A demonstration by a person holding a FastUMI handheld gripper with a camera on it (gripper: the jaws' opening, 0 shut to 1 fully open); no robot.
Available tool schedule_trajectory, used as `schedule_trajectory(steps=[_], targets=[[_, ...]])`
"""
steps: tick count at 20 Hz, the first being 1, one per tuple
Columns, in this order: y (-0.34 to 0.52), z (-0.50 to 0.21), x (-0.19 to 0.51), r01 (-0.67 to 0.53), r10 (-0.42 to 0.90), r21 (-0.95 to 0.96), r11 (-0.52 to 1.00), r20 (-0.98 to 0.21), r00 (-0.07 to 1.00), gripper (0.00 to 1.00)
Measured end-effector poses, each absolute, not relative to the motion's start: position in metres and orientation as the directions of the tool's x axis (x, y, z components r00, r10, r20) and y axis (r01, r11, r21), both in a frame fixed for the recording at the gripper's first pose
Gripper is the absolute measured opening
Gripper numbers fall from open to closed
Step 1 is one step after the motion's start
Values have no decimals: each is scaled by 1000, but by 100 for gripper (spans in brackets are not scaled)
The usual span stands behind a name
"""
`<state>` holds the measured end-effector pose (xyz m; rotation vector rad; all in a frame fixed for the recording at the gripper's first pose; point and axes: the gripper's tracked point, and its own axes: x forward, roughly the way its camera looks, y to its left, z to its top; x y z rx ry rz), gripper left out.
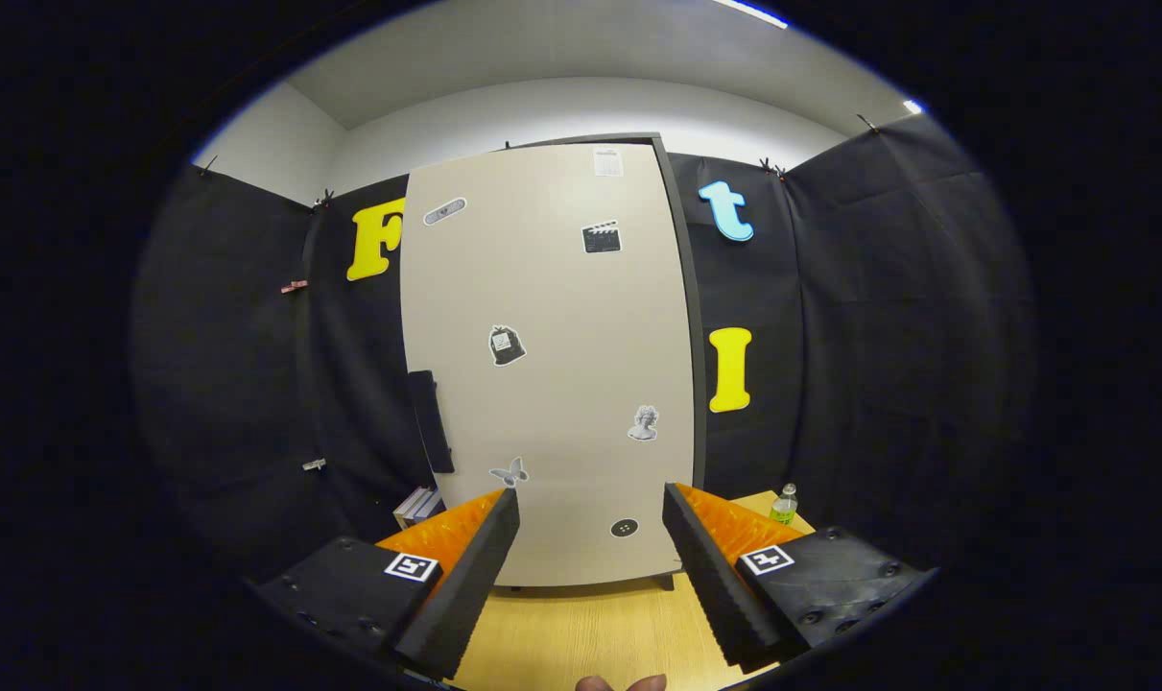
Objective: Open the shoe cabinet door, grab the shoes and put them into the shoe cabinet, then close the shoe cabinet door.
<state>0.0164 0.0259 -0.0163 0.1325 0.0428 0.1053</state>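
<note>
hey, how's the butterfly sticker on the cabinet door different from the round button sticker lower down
The butterfly sticker is pale grey with spread wings; the button sticker is a dark round disc with small holes. The butterfly sticker sits near the handle side of the shoe cabinet door, just above one finger; the button sticker sits lower, between the fingers of the open gripper. Both are stuck flat on the closed door.

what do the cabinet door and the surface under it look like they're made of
Cabinet door: probably matte beige laminate board, flat and even, with stickers on it. Surface below: light wood or wood-look laminate, visible grain lines. The tool is open, its fingers apart facing the door.
</note>
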Motion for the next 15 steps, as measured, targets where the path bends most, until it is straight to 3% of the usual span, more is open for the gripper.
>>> schedule_trajectory(steps=[15], targets=[[26, -16, 19, -108, 115, 133, 985, -40, 993, 98]])
